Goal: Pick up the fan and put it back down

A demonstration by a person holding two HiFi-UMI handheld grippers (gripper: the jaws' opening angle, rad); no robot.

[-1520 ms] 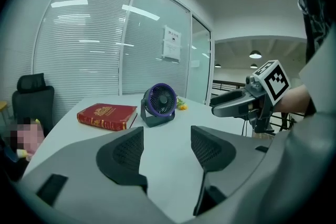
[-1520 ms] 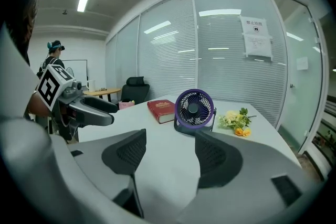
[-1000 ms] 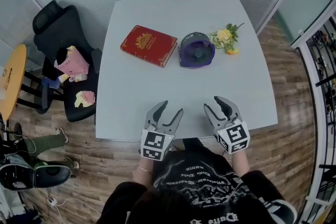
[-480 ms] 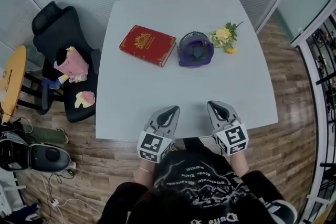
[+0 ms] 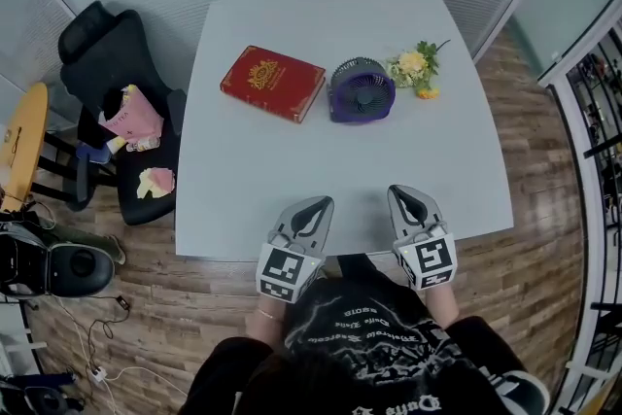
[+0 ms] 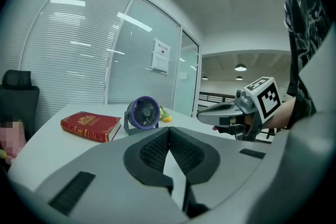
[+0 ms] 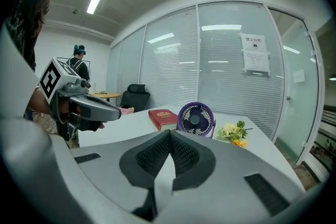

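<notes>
A small purple fan stands upright on the white table, near its far side; it also shows as a purple fan and a purple fan in the two gripper views. My left gripper and right gripper hover over the table's near edge, side by side, well short of the fan. Both have their jaws shut with nothing between them. The left gripper and right gripper show tips meeting, aimed toward the fan.
A red book lies left of the fan and a small bunch of yellow flowers lies to its right. A black office chair with bags stands left of the table. Glass partitions with blinds run behind the table.
Both grippers went from open to shut, with nothing between the jaws. They have stayed at the table's near edge. The fan, book and flowers have not moved.
</notes>
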